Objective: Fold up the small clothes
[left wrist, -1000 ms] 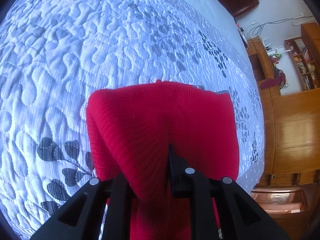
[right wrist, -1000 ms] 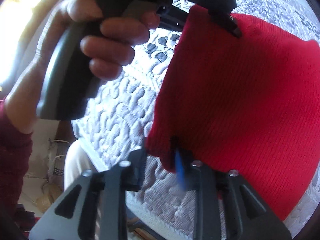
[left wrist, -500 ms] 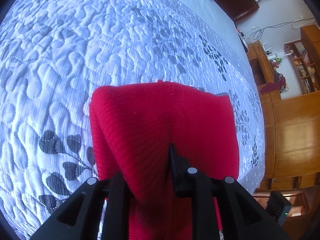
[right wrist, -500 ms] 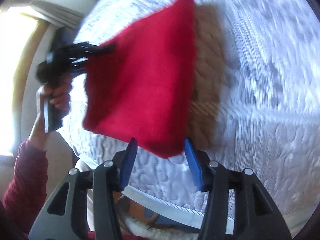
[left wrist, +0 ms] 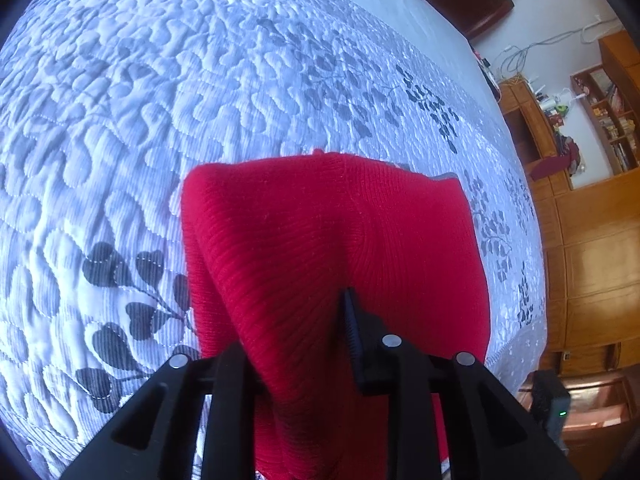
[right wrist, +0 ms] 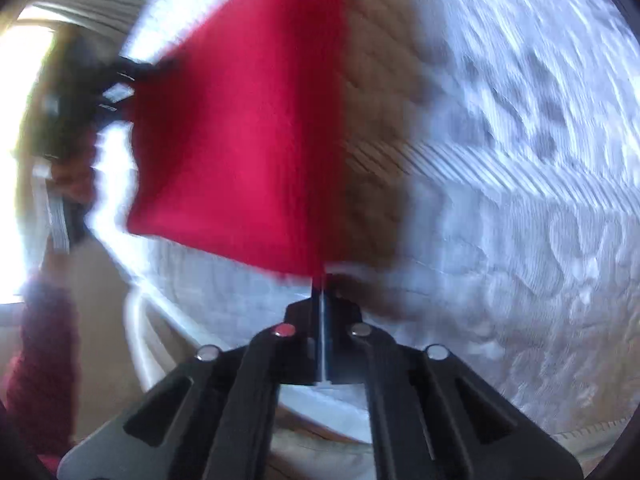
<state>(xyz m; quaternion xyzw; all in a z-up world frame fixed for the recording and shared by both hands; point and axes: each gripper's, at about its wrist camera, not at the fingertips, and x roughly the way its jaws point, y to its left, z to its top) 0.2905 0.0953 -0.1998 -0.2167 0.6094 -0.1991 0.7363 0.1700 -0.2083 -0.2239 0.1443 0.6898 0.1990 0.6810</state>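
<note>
A red knitted garment [left wrist: 328, 240] is held up over the quilted bed. My left gripper [left wrist: 304, 344] is shut on one corner of it; the cloth bunches between the fingers and drapes forward onto the quilt. In the right wrist view, blurred by motion, the same red garment [right wrist: 248, 144] hangs as a flat sheet. My right gripper [right wrist: 322, 296] is shut on its lower corner. The left gripper [right wrist: 116, 92] and the hand holding it show at the garment's far left corner.
The white quilt with grey leaf print [left wrist: 160, 100] covers the bed. Wooden cabinets and shelves [left wrist: 592, 216] stand past the bed's right edge. A black device with a green light [left wrist: 554, 404] sits low at right. The bed's near edge [right wrist: 224, 304] is below the garment.
My right gripper let go of the garment, opened, then closed on its lower corner. The left gripper kept its hold and barely moved.
</note>
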